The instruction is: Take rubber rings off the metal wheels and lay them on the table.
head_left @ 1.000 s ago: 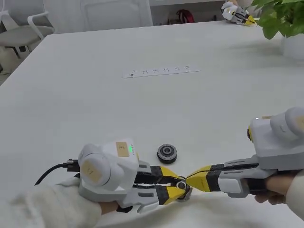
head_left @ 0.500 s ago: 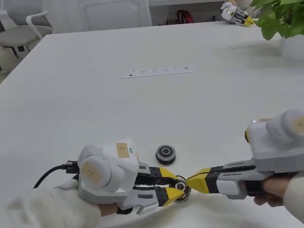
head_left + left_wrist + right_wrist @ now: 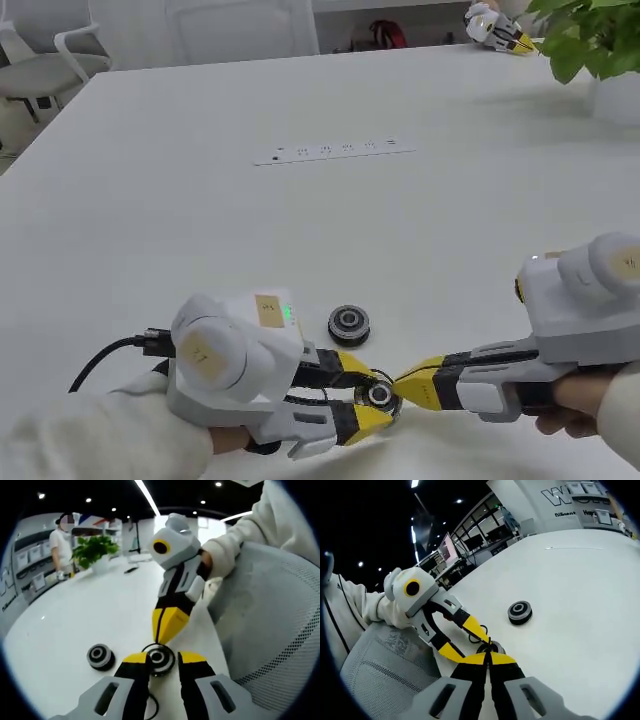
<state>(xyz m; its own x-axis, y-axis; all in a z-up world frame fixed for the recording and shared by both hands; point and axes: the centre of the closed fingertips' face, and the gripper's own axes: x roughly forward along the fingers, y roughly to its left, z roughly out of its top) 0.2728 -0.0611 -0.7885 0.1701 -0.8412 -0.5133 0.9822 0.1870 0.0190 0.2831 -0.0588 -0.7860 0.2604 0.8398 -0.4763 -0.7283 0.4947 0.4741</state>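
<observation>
My left gripper (image 3: 372,398) is shut on a small metal wheel (image 3: 380,394) just above the table's near edge; the left gripper view has that wheel (image 3: 159,661) between the yellow jaw tips. From the right, my right gripper (image 3: 402,385) comes in with its jaws shut, pinching the thin black rubber ring (image 3: 146,650) at the wheel's rim. Seen along the right gripper (image 3: 489,654), its tips meet at the wheel (image 3: 485,647), which is mostly hidden behind them. A second wheel (image 3: 349,322) with its dark ring lies flat on the table just beyond.
A white power strip (image 3: 330,150) lies mid-table. A potted plant (image 3: 590,40) and another gripper (image 3: 495,25) sit at the far right corner. A black cable (image 3: 105,358) trails left from my left gripper. A mesh chair (image 3: 270,630) stands at the near edge.
My left gripper has rolled slightly, and the held wheel now faces up more. The right gripper stays pinched at the wheel's rim, barely moved. The second wheel has not moved.
</observation>
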